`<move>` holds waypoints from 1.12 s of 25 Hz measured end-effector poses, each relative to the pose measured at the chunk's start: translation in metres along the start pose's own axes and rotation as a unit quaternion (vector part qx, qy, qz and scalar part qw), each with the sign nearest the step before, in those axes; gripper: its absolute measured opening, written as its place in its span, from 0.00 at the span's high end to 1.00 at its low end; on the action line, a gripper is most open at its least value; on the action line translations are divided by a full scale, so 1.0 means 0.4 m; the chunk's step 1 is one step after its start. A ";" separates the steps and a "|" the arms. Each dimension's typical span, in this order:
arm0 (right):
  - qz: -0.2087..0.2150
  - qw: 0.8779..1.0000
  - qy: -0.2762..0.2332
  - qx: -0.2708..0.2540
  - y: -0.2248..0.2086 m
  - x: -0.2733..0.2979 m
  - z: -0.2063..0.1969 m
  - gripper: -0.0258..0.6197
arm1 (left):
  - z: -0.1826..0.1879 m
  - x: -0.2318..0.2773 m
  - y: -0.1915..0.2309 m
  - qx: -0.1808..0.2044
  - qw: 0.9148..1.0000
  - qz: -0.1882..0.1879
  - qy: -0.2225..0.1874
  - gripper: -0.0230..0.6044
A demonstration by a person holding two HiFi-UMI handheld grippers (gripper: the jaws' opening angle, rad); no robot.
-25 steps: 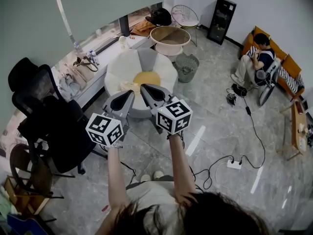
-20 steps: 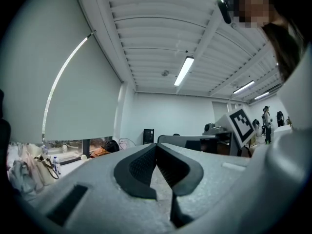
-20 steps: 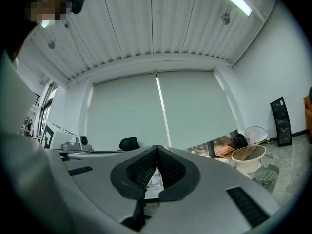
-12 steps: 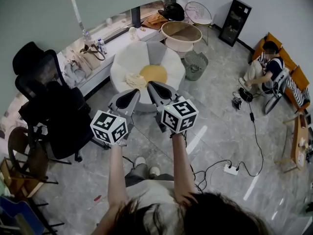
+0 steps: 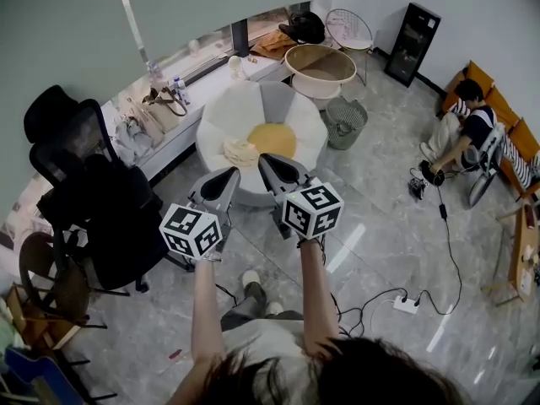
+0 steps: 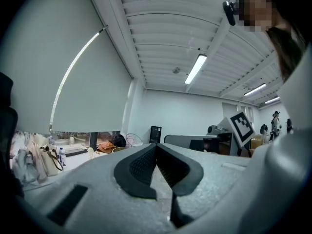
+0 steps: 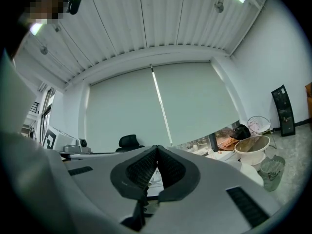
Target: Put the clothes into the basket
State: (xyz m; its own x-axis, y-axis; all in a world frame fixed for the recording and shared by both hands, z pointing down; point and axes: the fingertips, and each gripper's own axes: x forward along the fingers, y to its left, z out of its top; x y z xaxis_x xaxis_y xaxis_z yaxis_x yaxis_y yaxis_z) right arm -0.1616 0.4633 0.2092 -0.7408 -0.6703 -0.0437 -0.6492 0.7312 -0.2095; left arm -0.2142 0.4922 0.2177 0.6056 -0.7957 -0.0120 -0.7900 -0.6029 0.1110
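A cream garment (image 5: 240, 152) lies bunched on a round white seat (image 5: 221, 112), beside its yellow cushion (image 5: 275, 140). The big beige round basket (image 5: 319, 61) stands beyond the seat, and it also shows at the right of the right gripper view as the basket (image 7: 252, 147). My left gripper (image 5: 232, 172) and right gripper (image 5: 264, 159) are held side by side, level, short of the seat's near edge. Both are shut with nothing between the pads, as seen on the left gripper (image 6: 156, 145) and the right gripper (image 7: 156, 147).
A grey mesh bin (image 5: 346, 123) stands right of the seat. A black office chair (image 5: 84, 184) draped in dark cloth is at the left. A low ledge (image 5: 160, 116) holds bags and bottles. A person (image 5: 468, 121) sits at the far right. A power strip (image 5: 407, 305) and cables lie on the floor.
Both grippers have sunk a little and come nearer the white seat as the person steps forward. Their jaws have stayed shut.
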 end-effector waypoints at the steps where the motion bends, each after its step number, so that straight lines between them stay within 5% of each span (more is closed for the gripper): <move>1: 0.001 1.000 -0.001 0.004 -0.010 0.010 -0.001 0.95 | 0.000 0.013 0.008 0.000 1.000 -0.002 0.001 0.95; 28: -0.026 0.999 0.031 0.025 -0.180 0.341 -0.080 0.95 | -0.029 0.200 0.360 -0.025 0.999 -0.017 0.015 0.95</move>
State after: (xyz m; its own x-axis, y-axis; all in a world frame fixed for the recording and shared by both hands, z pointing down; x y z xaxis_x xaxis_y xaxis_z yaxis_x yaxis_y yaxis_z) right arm -0.2214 0.3232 0.2497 -0.7161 -0.6974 0.0279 -0.6792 0.6871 -0.2579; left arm -0.2785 0.3424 0.2441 0.6352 -0.7722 0.0139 -0.7638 -0.6254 0.1599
